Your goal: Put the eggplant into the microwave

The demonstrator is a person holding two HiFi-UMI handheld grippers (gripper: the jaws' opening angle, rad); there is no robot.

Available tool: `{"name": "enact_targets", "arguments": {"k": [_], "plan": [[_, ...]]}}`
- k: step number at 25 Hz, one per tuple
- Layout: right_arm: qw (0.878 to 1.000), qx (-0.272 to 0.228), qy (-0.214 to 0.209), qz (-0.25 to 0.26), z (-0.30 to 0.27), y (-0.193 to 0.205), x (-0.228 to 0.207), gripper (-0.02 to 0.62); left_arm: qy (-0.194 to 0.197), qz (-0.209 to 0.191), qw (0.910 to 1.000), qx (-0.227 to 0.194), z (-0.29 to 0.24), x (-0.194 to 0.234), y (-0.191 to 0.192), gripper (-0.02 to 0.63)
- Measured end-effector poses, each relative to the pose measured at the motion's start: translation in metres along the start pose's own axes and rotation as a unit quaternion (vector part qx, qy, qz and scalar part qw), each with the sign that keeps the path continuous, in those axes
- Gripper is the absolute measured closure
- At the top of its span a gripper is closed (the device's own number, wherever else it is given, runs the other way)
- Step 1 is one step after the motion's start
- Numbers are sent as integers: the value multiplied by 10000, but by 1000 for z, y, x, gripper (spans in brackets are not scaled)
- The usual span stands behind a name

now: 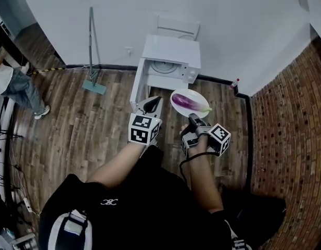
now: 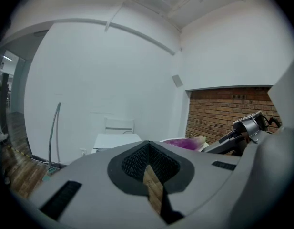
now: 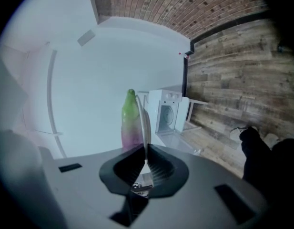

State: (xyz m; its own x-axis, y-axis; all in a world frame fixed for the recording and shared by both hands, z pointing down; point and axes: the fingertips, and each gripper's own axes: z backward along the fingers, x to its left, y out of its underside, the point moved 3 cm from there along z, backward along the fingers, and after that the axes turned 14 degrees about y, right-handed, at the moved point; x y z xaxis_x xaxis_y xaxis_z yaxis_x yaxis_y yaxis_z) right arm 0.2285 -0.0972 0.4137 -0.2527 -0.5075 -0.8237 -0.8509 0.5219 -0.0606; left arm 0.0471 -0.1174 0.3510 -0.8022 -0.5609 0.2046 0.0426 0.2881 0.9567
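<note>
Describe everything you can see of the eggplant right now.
The eggplant is slim and elongated, glossy purple fading paler toward a green stem end, which points right in the head view. It looks whole and lies flat on a white plate, touching nothing else. The plate is held off the floor in front of the open microwave, with its near rim clamped in the right gripper. No gripper touches the eggplant itself.

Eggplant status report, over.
Right tool shut on plate rim; left tool shut, empty. Eggplant lying on plate, short of microwave. Microwave door open, nothing seen blocking.
</note>
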Motion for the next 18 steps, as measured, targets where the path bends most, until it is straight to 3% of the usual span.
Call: {"name": "enact_targets", "arguments": {"k": [18], "plan": [[9992, 126, -20, 371, -162, -84, 119, 569, -90, 241, 9996, -152, -138, 146, -51, 607]]}}
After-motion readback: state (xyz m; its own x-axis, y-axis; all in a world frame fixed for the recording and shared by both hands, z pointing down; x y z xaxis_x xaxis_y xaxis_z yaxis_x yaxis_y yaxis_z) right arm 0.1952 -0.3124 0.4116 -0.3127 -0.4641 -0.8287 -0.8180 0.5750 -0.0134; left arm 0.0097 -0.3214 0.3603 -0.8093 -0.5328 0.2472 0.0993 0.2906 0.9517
